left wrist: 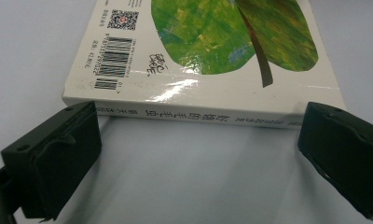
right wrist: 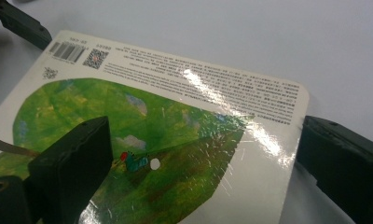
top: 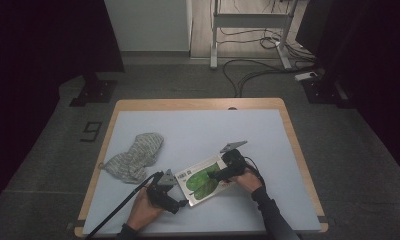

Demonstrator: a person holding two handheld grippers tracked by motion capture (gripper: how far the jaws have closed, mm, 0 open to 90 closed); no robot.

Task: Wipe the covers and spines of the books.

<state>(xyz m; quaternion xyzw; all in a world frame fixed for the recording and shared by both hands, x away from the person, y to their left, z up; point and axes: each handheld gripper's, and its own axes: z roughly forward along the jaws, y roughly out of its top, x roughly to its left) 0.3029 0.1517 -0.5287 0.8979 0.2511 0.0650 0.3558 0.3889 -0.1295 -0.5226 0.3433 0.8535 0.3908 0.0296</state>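
A white picture book [top: 204, 182] with a large green leaf on its cover lies flat on the table's white surface [top: 213, 130] near the front edge. My left gripper [top: 184, 204] is open at the book's front left. Its jaws stand wide apart just short of the spine [left wrist: 198, 114], one near each end, and do not touch it. My right gripper [top: 219, 175] is open over the book's right part. One of its jaws hovers above the green cover [right wrist: 175, 116], and the other sits beside the book's rounded corner on the table.
A crumpled grey knitted cloth [top: 135, 156] lies left of the book. The wooden table rim [top: 198, 104] frames the white surface. Beyond the table are cables on the floor and a desk frame [top: 248, 20].
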